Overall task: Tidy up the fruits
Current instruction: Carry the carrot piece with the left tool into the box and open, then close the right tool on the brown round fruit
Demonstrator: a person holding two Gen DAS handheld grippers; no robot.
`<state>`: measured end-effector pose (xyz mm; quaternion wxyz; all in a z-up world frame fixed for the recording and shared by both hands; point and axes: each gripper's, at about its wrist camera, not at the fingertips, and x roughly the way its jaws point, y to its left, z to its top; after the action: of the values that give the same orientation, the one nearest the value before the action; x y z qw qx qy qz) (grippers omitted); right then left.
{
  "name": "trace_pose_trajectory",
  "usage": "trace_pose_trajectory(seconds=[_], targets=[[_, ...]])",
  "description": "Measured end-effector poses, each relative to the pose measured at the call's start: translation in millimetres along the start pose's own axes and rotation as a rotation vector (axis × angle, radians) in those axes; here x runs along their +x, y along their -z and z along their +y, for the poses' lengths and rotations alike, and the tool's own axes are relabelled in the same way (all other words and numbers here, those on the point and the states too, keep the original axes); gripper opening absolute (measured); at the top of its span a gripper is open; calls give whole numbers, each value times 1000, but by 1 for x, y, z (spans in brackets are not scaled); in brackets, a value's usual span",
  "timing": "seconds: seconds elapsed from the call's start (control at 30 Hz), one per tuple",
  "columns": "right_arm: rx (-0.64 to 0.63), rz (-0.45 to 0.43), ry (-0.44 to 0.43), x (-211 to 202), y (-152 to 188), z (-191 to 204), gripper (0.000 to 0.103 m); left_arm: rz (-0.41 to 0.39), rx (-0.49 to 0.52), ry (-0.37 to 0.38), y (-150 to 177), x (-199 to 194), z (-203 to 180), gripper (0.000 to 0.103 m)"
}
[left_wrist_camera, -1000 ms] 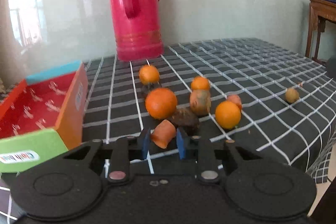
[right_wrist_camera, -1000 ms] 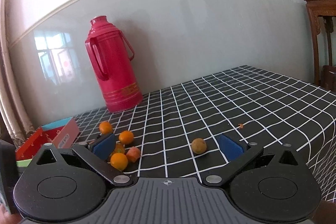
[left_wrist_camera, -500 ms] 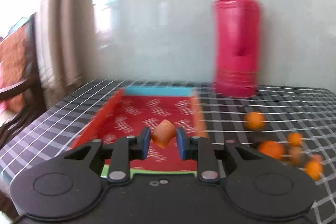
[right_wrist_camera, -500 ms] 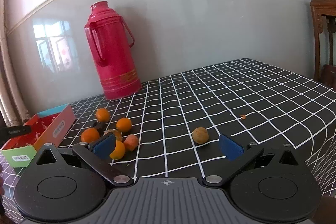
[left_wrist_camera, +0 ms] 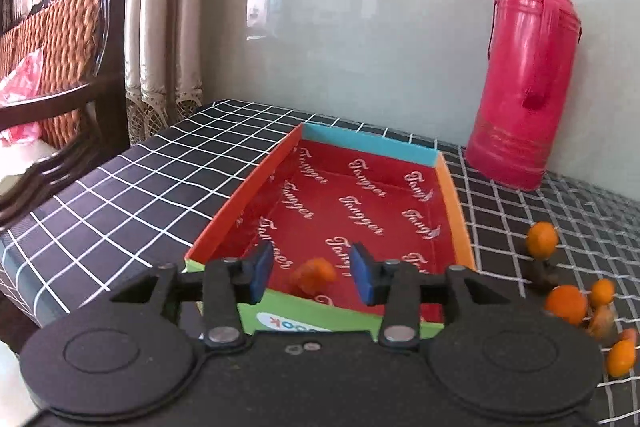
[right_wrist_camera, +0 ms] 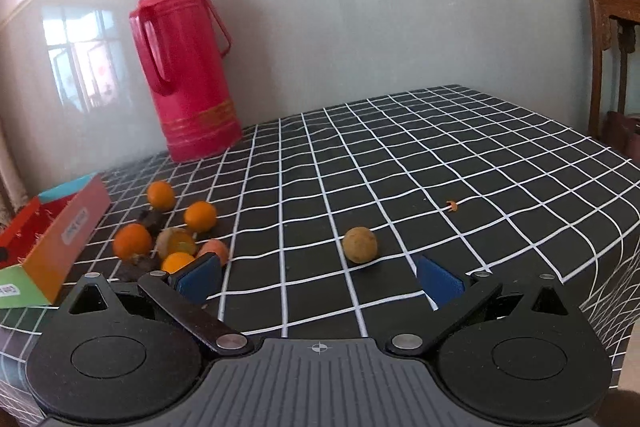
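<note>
My left gripper is open over the near end of the red-lined cardboard box. A small orange fruit piece is blurred between the jaws, free of both pads, inside the box. Several oranges lie on the checked cloth right of the box. My right gripper is wide open and empty, low over the cloth. A brownish round fruit lies just beyond it, between the jaws. The orange cluster sits by its left finger, next to the box.
A tall red thermos stands behind the box by the wall; it also shows in the right wrist view. A wicker chair stands off the table's left edge. A tiny orange scrap lies on the cloth.
My left gripper swung left from the fruit pile to over the box, opened, and let go of the orange piece. The right gripper drifted closer to the brownish fruit.
</note>
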<state>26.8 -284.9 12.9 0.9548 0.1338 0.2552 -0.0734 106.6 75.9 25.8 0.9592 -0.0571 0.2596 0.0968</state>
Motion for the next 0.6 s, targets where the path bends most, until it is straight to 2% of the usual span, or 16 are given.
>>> trace_pose_trajectory(seconds=[0.07, 0.13, 0.17, 0.23, 0.27, 0.4, 0.6], targets=[[-9, -6, 18, 4, -3, -2, 103, -15, -11, 8, 0, -6, 2, 45], [-26, -17, 33, 8, -5, -3, 103, -35, -14, 7, 2, -13, 3, 62], [-33, -23, 38, 10, -7, -4, 102, -48, -12, 3, 2, -17, 3, 63], [-42, -15, 42, 16, -9, -5, 76, -69, 3, 3, 3, -24, 1, 63], [-44, 2, 45, 21, -10, -5, 57, -78, 10, 4, 3, -26, 1, 63], [-26, 49, 64, 37, -9, -12, 55, -82, 14, 5, 3, -27, 0, 68], [-35, 58, 84, 51, -12, -13, 55, -78, 12, 14, 4, -28, -1, 72]])
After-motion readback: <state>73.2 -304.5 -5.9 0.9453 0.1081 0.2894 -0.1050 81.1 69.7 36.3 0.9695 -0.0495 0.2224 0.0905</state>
